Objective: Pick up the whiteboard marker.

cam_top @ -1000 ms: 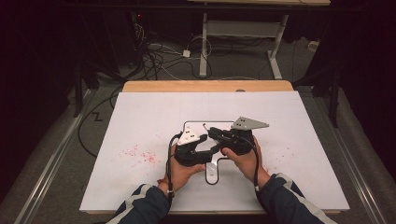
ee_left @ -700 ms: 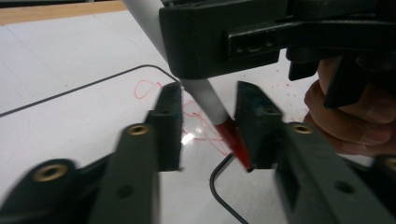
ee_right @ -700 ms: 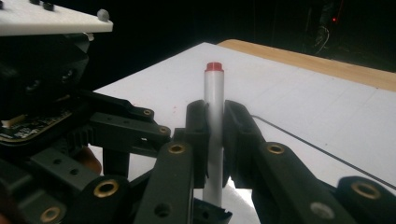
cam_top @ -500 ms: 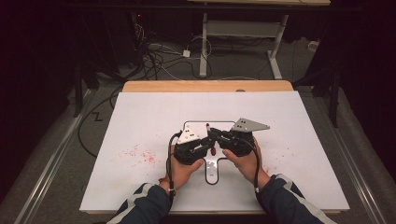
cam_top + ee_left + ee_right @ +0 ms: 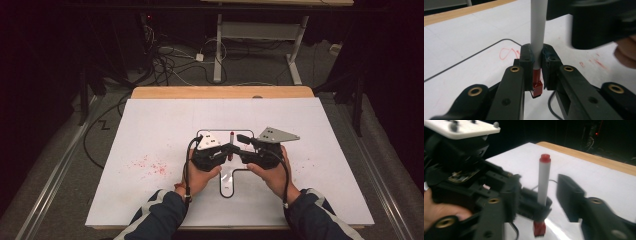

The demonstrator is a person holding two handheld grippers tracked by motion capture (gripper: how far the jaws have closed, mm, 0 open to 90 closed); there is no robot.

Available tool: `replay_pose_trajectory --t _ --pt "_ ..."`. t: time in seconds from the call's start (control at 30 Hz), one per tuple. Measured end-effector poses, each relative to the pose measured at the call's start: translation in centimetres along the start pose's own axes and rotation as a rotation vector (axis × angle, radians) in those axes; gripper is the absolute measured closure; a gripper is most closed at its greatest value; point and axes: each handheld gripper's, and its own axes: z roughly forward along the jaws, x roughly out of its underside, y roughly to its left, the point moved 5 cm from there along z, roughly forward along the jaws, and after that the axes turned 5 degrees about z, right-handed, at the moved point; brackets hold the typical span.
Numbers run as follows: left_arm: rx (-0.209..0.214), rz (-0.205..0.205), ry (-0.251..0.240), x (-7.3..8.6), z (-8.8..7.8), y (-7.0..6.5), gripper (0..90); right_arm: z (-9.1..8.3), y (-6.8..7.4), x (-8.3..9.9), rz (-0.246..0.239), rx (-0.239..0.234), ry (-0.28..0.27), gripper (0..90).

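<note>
Right, we've got the left gripper [image 5: 537,58] clamped on the marker [image 5: 538,32], low on its white barrel just above the red cap, marker upright over the white sheet [image 5: 165,125]. Our right gripper [image 5: 537,191] has just been opening: jaws stand apart either side of the marker, pads off it. Red scribbles [image 5: 150,166] lie left of our hands.

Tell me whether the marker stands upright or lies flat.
Upright. The marker stands on end, its red cap down, clamped near its lower end by the left gripper; the white sheet lies below.
</note>
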Motion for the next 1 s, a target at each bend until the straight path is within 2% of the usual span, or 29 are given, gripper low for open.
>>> replay_pose_trajectory --t 0.1,0.13,0.2,0.27,0.3,0.33,0.37,0.4,0.43,0.47,0.53,0.63,0.73,0.9,0.93,1.0 --pt "0.012 0.005 -0.001 -0.1 1.2 0.0 78.7 -1.3 -0.6 0.4 -0.035 0.020 -0.007 46.2" --pt "0.013 0.006 0.001 -0.2 1.6 0.0 78.6 -2.5 -1.3 1.0 -0.078 0.051 0.000 43.7" --pt "0.019 0.005 -0.004 -0.2 2.3 -0.2 78.6 -3.6 -2.1 1.8 -0.125 0.095 0.002 42.0" --pt "0.030 0.006 -0.004 -0.3 2.9 -0.5 78.7 -4.1 -2.5 2.4 -0.133 0.112 0.010 40.4" --pt "0.030 0.012 -0.001 -0.3 3.2 -0.7 78.7 -4.7 -3.5 3.5 -0.137 0.140 0.048 38.1" --pt "0.036 0.015 -0.001 -0.3 3.4 -0.9 78.7 -4.7 -3.5 3.5 -0.137 0.140 0.048 38.1" --pt "0.037 0.021 0.005 -0.3 3.7 -1.1 78.6 -5.0 -4.0 4.1 -0.138 0.165 0.064 37.4" --pt "0.040 0.027 0.010 -0.2 3.9 -1.3 78.6 -5.5 -4.8 5.0 -0.119 0.194 0.084 36.1" --pt "0.046 0.030 0.013 -0.2 4.1 -1.5 78.6 -5.5 -4.8 5.0 -0.119 0.194 0.084 36.1" --pt "0.049 0.032 0.017 -0.1 4.3 -1.7 78.6 -5.9 -5.5 5.7 -0.101 0.215 0.096 34.4" --pt "0.060 0.034 0.026 0.2 4.7 -2.0 78.6 -6.1 -5.9 6.2 -0.061 0.227 0.103 32.2" --pt "0.079 0.056 0.049 0.6 5.3 -2.6 78.6 -6.1 -6.1 6.6 -0.059 0.251 0.116 30.7" --pt "0.073 0.089 0.053 0.5 5.4 -2.9 78.6 -5.9 -6.1 6.7 -0.065 0.261 0.118 29.9" --pt "0.058 0.089 0.048 0.5 5.4 -2.4 78.7 -5.3 -6.0 7.3 -0.081 0.275 0.142 28.3" --pt "0.056 0.091 0.048 0.4 5.5 -2.2 78.7 -5.1 -6.0 7.6 -0.099 0.278 0.154 27.8" --pt "0.043 0.107 0.053 0.4 5.5 -2.1 78.6 -5.1 -5.9 7.6 -0.110 0.280 0.156 27.8"
